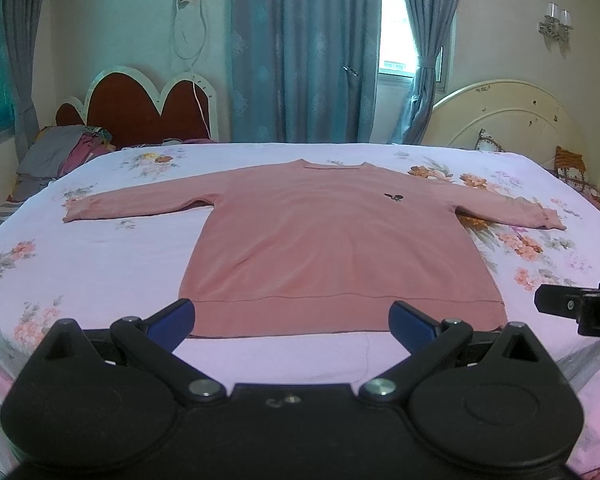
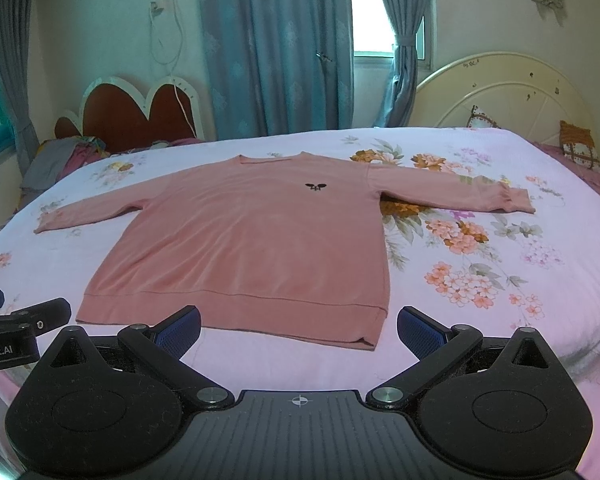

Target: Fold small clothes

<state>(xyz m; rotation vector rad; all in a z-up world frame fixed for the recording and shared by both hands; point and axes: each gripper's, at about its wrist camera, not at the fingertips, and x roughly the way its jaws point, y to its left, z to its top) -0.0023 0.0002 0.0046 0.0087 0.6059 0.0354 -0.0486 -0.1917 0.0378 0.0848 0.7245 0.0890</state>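
1. A pink sweater (image 1: 332,248) is lying flat on a bed (image 1: 100,264), front side up, with both sleeves spread out to the sides and the neckline pointing toward the far wall.
2. The bed is wearing a pale pink sheet (image 2: 500,240) printed with flowers; the sweater is sitting roughly in the middle of it, with its hem nearest the cameras.
3. A small dark emblem (image 2: 315,187) is showing on the chest of the sweater, below the neckline.
4. The left gripper (image 1: 291,318) is hovering just in front of the sweater's hem, its blue-padded fingers (image 1: 176,316) spread wide and gripping nothing.
5. The right gripper (image 2: 299,326) is hanging near the hem's right corner, likewise spread wide with nothing between its fingers (image 2: 420,328).
6. Neither gripper is touching the sweater, as far as the views are showing.
7. In the left wrist view, the right gripper's black body is poking in at the right edge, beside the sweater's hem; in the right wrist view, the left gripper is poking in at the left edge.
8. Beyond the sweater, blue curtains (image 1: 300,52) are hanging against the far wall.
9. A red headboard (image 1: 140,108) is standing far left of the sweater, and a cream headboard (image 1: 512,116) far right.
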